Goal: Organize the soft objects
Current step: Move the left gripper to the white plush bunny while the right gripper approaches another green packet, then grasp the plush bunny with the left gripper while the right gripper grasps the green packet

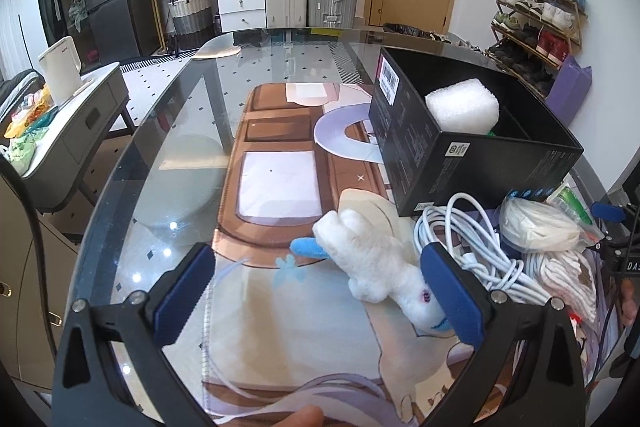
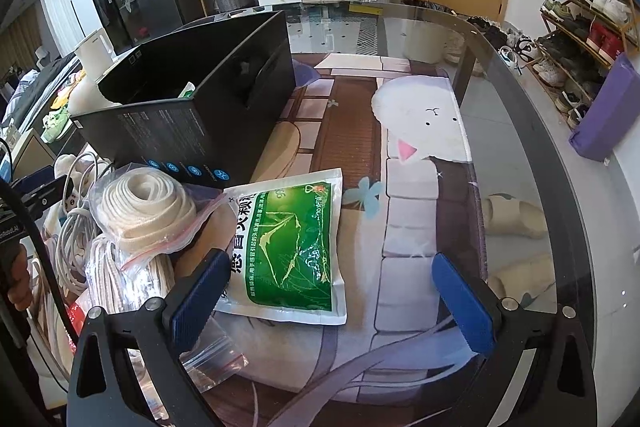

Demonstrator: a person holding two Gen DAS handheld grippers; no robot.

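Both grippers stood with jaws apart and empty. The left gripper hovered beside the plush toy, which lay just in front of the black box; the right gripper framed the green packet, also before the box. A sound grasp probably meant centring the toy's body between the pads before closing.

Both fisheye views are bright and evenly lit by soft daylight, with faint shadows. The glass tabletop carries small white glare spots near its left edge and mirrors the room along its far edge. Straight lines bow outward; corners fall into black vignette. Focus is sharp throughout.
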